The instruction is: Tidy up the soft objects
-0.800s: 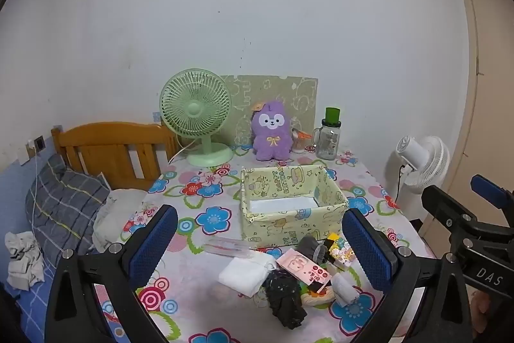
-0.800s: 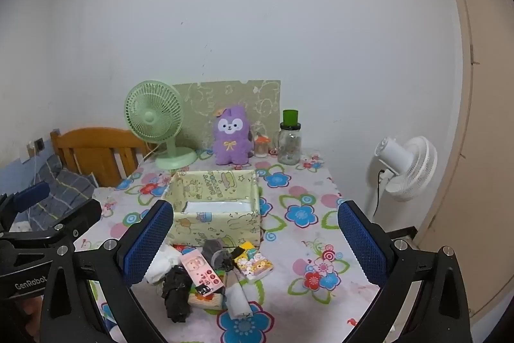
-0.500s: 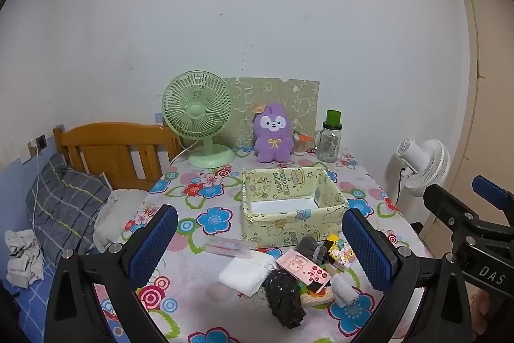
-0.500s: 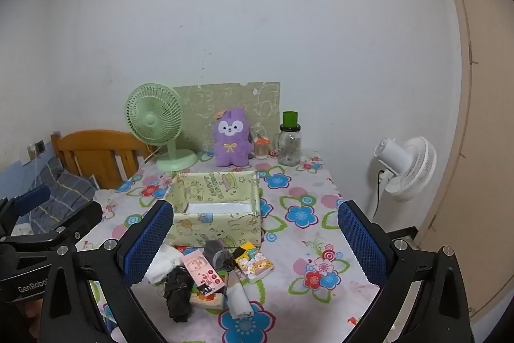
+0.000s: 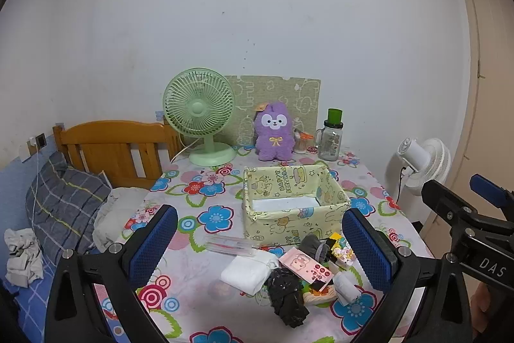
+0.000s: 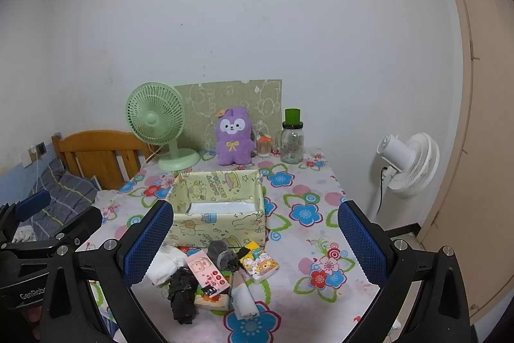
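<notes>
A pile of small soft things lies at the table's near edge: a white folded cloth (image 5: 249,272) (image 6: 163,262), a black crumpled bundle (image 5: 286,294) (image 6: 183,291), a grey sock roll (image 5: 313,245) (image 6: 221,251), a pink packet (image 5: 305,267) (image 6: 207,274), a white roll (image 5: 345,291) (image 6: 244,299) and a cartoon tissue pack (image 6: 260,267). Behind it stands an open yellow-green box (image 5: 289,217) (image 6: 218,224), empty inside. My left gripper (image 5: 257,246) and right gripper (image 6: 253,243) are both open and empty, held above the pile.
A flowered cloth covers the table (image 5: 205,192). At the back stand a green fan (image 5: 199,114), a purple plush (image 5: 274,130) and a glass jar (image 5: 331,137). A clear flat case (image 5: 229,245) lies left of the pile. A bed (image 5: 64,198) is left, a white fan (image 6: 408,163) right.
Both views have shifted slightly, with the scene sitting a little lower and farther. Nothing on the table has moved and both grippers stay open.
</notes>
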Demonstrator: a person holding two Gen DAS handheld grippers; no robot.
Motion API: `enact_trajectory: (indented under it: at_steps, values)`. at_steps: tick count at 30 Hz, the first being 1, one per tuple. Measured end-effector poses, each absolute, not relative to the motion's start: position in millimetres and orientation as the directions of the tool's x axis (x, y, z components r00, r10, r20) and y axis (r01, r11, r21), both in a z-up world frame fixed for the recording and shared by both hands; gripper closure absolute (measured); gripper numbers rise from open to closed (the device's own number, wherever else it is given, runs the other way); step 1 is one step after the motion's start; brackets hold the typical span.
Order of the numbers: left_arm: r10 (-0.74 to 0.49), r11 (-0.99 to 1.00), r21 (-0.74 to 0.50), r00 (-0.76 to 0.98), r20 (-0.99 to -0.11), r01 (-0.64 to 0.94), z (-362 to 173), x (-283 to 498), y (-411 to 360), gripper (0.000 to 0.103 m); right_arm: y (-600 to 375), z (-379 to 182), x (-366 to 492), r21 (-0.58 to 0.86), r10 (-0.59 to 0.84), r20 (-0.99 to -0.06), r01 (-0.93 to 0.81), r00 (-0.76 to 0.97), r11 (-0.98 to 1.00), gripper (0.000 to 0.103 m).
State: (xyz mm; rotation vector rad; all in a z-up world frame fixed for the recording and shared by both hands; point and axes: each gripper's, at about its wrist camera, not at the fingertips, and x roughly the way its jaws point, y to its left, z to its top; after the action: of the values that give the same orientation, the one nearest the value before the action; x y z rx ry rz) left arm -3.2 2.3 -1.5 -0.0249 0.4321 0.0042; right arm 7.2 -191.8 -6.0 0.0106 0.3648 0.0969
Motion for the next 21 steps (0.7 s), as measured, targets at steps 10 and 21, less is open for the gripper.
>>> enact_trajectory:
  at_steps: [10, 21]
  values:
    - [-0.009, 0.999, -0.032, 0.905, -0.425, -0.006, -7.0, -0.1, 5.0, 0.000, -190.0, -8.5, 9.2, 0.040, 0.097, -0.365, -0.088, 0.926, 0.995, 0.000]
    - [-0.026, 0.999, -0.042, 0.900, -0.435, 0.008, -12.4, 4.6, 5.6, 0.001, -187.7, -10.1, 11.1, 0.041, 0.088, -0.372, -0.078, 0.924, 0.996, 0.000]
